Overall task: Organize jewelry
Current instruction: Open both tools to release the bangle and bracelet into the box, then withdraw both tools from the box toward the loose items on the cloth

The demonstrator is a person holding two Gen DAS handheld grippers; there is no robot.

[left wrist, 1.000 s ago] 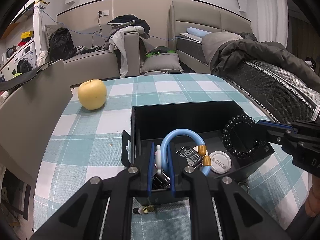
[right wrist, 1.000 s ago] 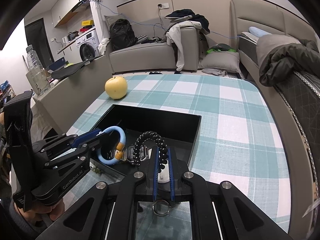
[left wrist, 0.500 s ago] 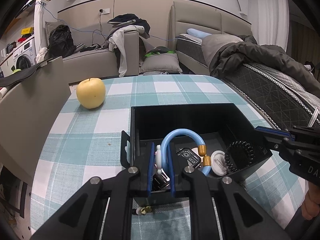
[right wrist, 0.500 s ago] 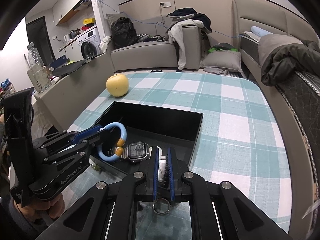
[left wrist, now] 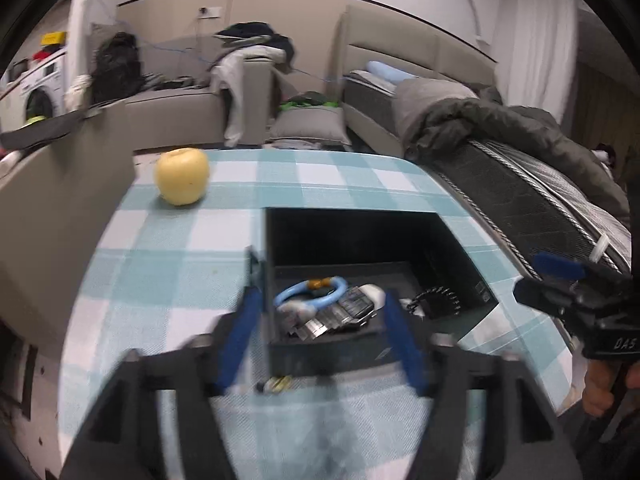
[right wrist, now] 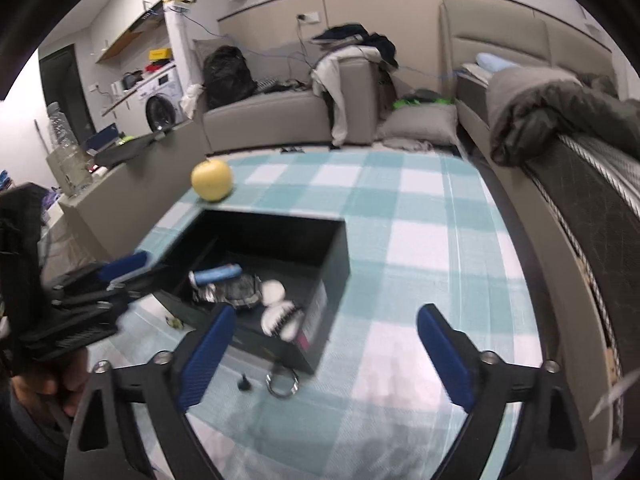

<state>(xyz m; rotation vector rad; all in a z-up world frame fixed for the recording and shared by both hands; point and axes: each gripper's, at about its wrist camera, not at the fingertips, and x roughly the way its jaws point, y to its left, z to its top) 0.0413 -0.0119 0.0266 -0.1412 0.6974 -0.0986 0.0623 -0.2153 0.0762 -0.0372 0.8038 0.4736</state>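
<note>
Left wrist view: the left gripper (left wrist: 320,332) is spread wide and empty over the near wall of one black box (left wrist: 460,248). Inside the box lie one blue bangle (left wrist: 310,294), one steel watch (left wrist: 344,312) and one black bead bracelet (left wrist: 438,300). One yellow apple (left wrist: 182,176) sits beyond the box.

Right wrist view: the right gripper (right wrist: 322,356) is spread wide and empty. One metal ring (right wrist: 282,384) lies just before the box (right wrist: 320,300).

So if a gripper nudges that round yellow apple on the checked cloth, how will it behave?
The round yellow apple would probably roll, since it stands free on the flat checked tablecloth. Its smooth skin likely slips between narrow fingers. It looks firm, so probably not squashy.
</note>
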